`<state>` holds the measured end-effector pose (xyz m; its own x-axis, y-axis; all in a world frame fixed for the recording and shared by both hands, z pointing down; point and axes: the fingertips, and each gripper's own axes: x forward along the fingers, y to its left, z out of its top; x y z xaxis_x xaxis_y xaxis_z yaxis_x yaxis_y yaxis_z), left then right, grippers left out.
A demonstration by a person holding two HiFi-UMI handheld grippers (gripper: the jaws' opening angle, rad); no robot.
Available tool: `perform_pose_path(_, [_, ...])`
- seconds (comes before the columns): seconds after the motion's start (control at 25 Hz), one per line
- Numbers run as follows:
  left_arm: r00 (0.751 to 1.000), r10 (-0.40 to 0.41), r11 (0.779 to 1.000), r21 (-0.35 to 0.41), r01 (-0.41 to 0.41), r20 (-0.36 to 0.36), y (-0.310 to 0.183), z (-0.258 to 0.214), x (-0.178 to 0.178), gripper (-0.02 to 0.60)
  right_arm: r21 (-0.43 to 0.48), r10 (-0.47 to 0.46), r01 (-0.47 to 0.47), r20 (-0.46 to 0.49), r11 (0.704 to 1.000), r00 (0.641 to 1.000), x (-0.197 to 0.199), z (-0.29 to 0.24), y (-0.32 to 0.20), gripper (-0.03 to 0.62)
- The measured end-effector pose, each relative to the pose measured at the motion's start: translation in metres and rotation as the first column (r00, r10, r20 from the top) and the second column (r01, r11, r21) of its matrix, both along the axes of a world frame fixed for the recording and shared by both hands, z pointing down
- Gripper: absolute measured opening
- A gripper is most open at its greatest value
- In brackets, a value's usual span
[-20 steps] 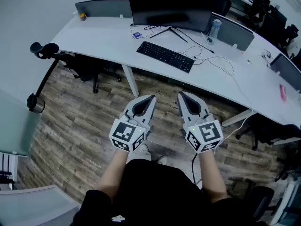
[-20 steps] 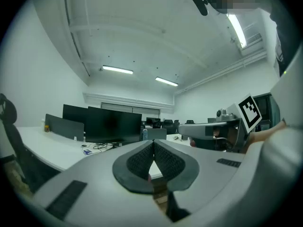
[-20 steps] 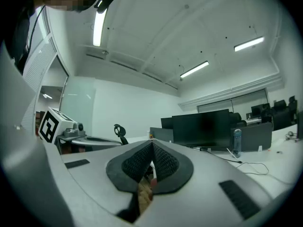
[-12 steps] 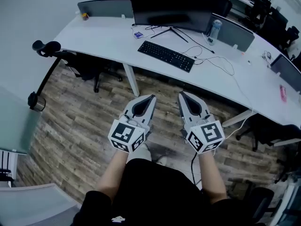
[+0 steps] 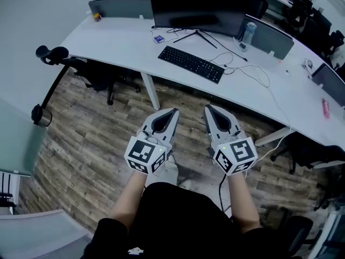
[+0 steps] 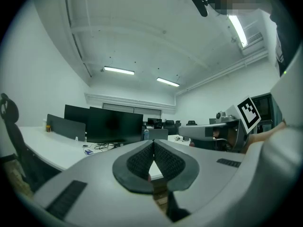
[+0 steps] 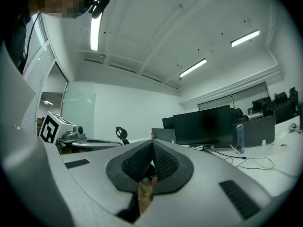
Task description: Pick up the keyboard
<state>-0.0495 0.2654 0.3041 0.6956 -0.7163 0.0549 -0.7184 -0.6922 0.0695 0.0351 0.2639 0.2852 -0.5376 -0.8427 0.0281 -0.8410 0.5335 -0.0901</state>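
Observation:
A black keyboard (image 5: 190, 63) lies on the white desk (image 5: 118, 45), in front of a dark monitor (image 5: 197, 8). My left gripper (image 5: 176, 111) and right gripper (image 5: 207, 108) hover side by side over the wooden floor, well short of the desk and level. Both are shut with nothing between the pads. In the left gripper view the shut tips (image 6: 153, 142) point at the monitor (image 6: 113, 126); the keyboard is hidden behind the jaws. In the right gripper view the shut tips (image 7: 152, 144) sit left of the monitor (image 7: 203, 126).
A water bottle (image 5: 246, 34) stands right of the monitor, and loose cables (image 5: 245, 72) trail over the desk. A black office chair (image 5: 86, 72) is tucked under the desk at left. A desk leg (image 5: 149, 91) stands ahead of my grippers. Grey dividers (image 5: 119, 8) line the back.

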Motion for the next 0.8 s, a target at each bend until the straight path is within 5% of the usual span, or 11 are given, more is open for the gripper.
perform_pose_path(0.8, [0.999,0.044,0.999,-0.015,-0.044,-0.017,-0.112,0.002,-0.011,0.009,-0.027,0.031,-0.032,-0.034,0.999,0.999,-0.012,0.005,-0.109,0.002])
